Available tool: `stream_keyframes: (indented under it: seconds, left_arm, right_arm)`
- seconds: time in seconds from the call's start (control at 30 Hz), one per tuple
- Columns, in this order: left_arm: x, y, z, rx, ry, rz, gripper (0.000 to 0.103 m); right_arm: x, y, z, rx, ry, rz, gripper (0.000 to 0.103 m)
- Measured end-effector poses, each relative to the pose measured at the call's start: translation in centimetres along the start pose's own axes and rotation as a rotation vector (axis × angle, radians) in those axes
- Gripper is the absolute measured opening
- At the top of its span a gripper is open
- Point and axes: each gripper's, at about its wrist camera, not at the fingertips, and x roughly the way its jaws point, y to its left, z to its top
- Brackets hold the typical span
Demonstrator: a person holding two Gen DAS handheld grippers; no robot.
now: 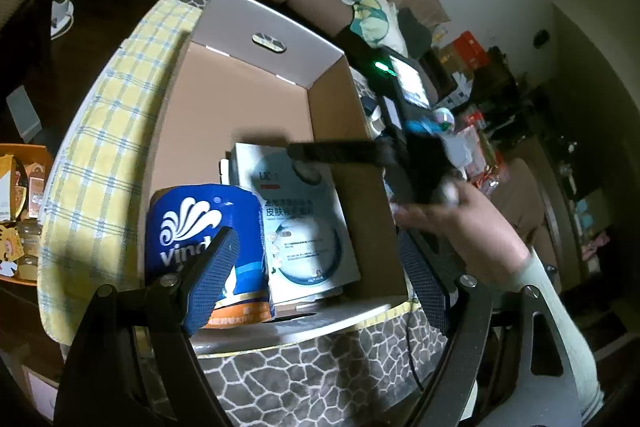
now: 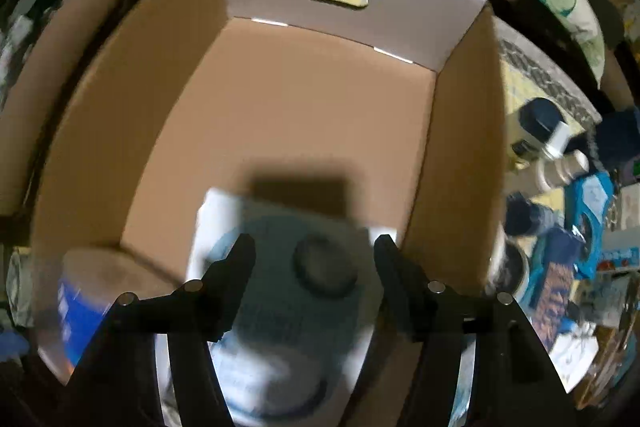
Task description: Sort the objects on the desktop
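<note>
Two items fill the cardboard box [image 1: 248, 99]: blue tissue pack [image 1: 200, 231], pale carton [image 1: 308, 223]; both hand-held grippers apart.

Both claws gape empty, left claw [image 1: 320, 279] angled downward, right claw [image 2: 314, 283] pointing steeply down.

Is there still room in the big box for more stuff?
Yes. The far half of the brown cardboard box floor is bare, up to the white wall with the oval handle hole. The near end is crowded by the blue tissue roll pack and the white face-mask box.
</note>
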Motion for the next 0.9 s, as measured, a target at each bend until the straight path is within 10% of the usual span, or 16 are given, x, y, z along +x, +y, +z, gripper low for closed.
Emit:
stream_keyframes:
  seconds: [0.3, 0.47, 0.57, 0.9]
  left_arm:
    - [2.3, -0.2, 0.6, 0.023, 0.021, 0.008, 0.08]
    - [2.2, 0.1, 0.5, 0.014, 0.013, 0.005, 0.08]
    - [2.0, 0.4, 0.6, 0.006, 0.006, 0.018, 0.08]
    - [1.7, 0.6, 0.7, -0.007, -0.001, 0.023, 0.08]
  right_arm:
    - [2.5, -0.1, 3.3, -0.114, 0.037, -0.082, 0.079]
    - [2.8, 2.4, 2.8, -0.322, -0.039, -0.225, 0.062]
    - [1.9, 3.2, 3.3, -0.276, -0.087, -0.141, 0.062]
    - [3.6, -0.1, 2.0, 0.001, 0.137, 0.065, 0.06]
